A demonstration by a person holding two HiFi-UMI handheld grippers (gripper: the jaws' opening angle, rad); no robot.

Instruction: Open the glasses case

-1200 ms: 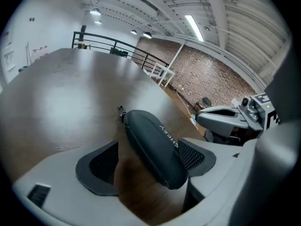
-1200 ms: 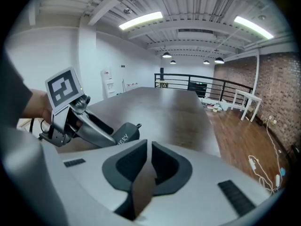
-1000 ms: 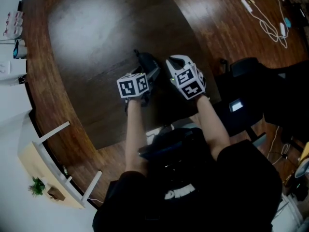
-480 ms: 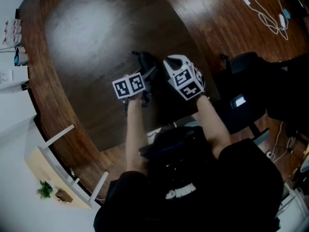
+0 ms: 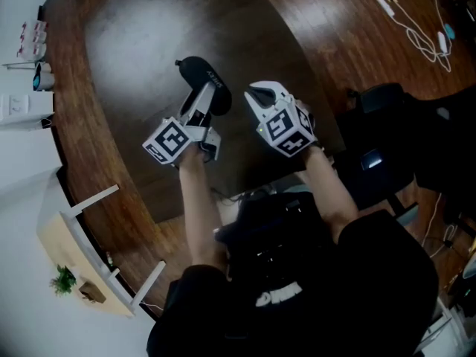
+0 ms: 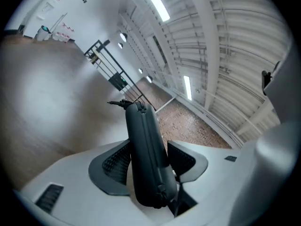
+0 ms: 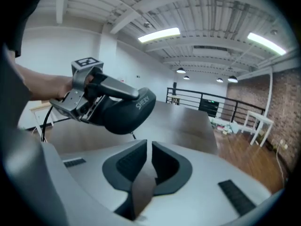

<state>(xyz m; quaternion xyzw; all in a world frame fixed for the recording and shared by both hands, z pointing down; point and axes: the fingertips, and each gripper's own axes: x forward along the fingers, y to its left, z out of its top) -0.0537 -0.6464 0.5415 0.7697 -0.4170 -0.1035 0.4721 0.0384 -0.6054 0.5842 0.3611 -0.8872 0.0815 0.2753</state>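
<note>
Nearest the camera: one person in a dark top, with two bare forearms reaching forward over the table (image 5: 134, 43). Grippers: two, side by side and near each other. The left gripper (image 5: 199, 114) pinches the case (image 5: 202, 76). Its jaws have just been closing and its pads press the case's two broad faces at its near end. The right gripper (image 7: 147, 149) is empty, its jaws drawn almost together with only a slim gap and nothing between them. Case: one, dark, oval and zipped, held clear of the table top in the left jaws. Its long axis runs straight out along those jaws and away from the person. The zip seam faces up towards the left gripper's camera, and one zip pull (image 6: 118, 102) is at the far tip. From the right gripper the case lies up and to the left. It shows its rounded side with white lettering, close by but not touching. The right gripper is the free one and, by judgement, will work the zip, reaching past the full length of the case to the pull. Table: one, dark and round-edged, with nothing else seen on it. Farthest: a wooden floor (image 5: 349, 43) with one white cable (image 5: 409, 32) lying on it, well apart from the work.
</note>
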